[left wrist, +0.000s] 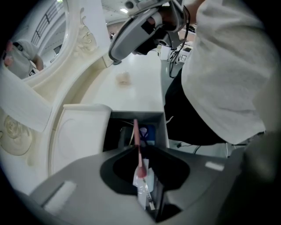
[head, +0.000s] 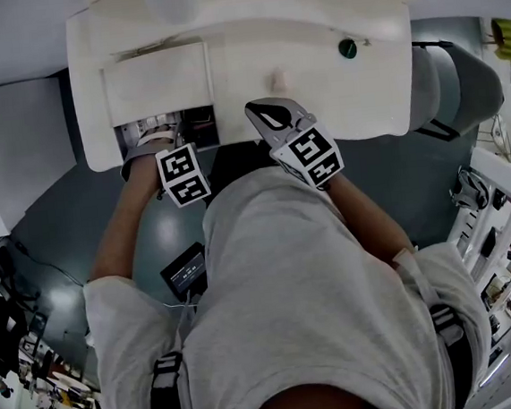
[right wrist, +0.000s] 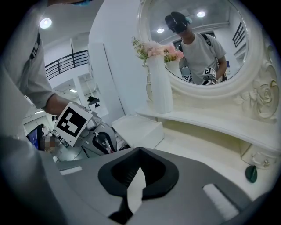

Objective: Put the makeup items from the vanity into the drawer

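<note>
Cream-white carved vanity table (head: 310,23), pulled-out white drawer (left wrist: 160,117) at its left end, a blue item (left wrist: 148,132) lying inside. Above the drawer, left gripper (left wrist: 145,193) pointing straight down, jaws slightly parted and released. Slim pink makeup stick (left wrist: 136,140) upright between the pads, not clamped, far end reaching into the drawer. Beside it, right gripper (right wrist: 134,193) clenched on nothing, jaws together, over the vanity top. On that top, well apart: small beige item (head: 278,82), round dark-green object (head: 347,48).
</note>
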